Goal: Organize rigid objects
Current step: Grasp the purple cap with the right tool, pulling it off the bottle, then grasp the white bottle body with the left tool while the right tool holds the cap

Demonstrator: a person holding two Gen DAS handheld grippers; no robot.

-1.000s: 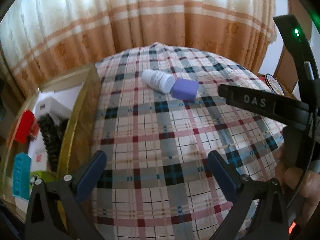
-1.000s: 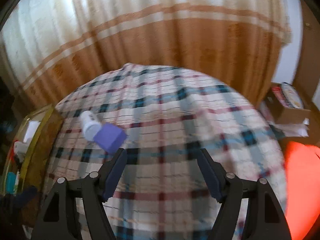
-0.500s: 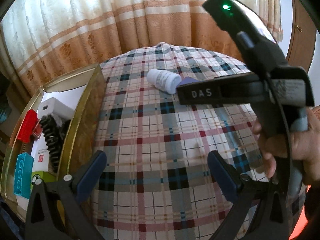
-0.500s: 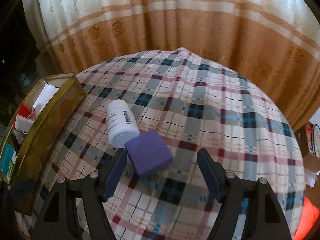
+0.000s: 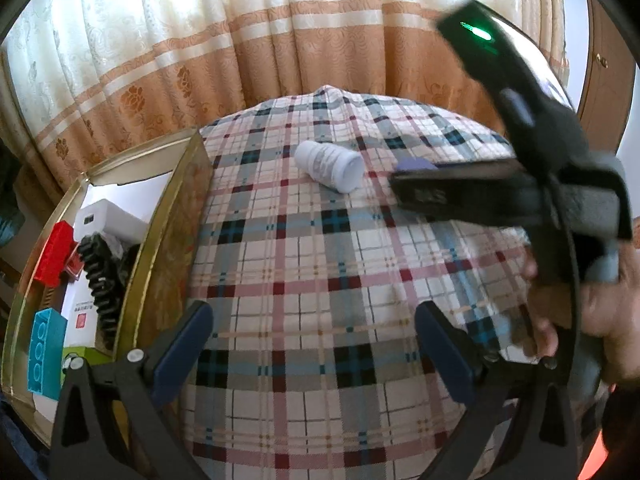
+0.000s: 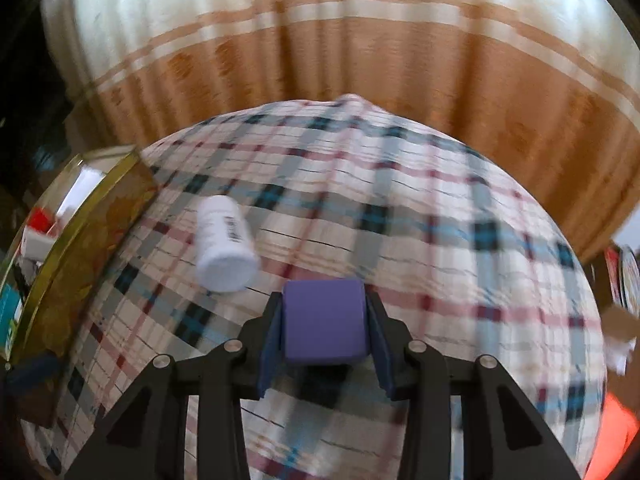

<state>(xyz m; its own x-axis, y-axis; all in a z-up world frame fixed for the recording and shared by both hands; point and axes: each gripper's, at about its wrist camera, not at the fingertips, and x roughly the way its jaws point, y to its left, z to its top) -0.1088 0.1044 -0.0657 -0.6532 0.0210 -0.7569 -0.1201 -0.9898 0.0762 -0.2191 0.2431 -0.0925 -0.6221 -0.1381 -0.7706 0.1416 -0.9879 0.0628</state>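
R claw (image 6: 325,322) has just been closing and now pinches the purple cube (image 6: 324,322): both blue pads press flat on its L and R faces, cube square between them, low over the plaid cloth (image 6: 420,216) of the worktop. From the L wrist cam only a sliver of the cube shows behind the R claw's black finger; a hand (image 5: 600,320) grips that tool at far R.

White bottle (image 6: 225,243) lies on its side on the cloth, just L of the cube and a bit farther off, cap end toward the R cam, barcode label up. Apart from the cube, not touching as far as I can tell (frame blurred).

L claw (image 5: 316,350) spread wide, nothing between the pads, hanging over bare cloth at the near edge, well apart from bottle and cube.

Gold tin (image 5: 168,216) sits at the L edge of the worktop, open top. Inside: red brick (image 5: 52,254), teal brick (image 5: 44,354) nearer the cam, white box (image 5: 106,220) toward the far end, black ribbed flex thing (image 5: 100,280) in the middle, green item at the near corner, partly hidden.

Curtain (image 5: 280,40), cream w/ orange bands, hangs behind the worktop.
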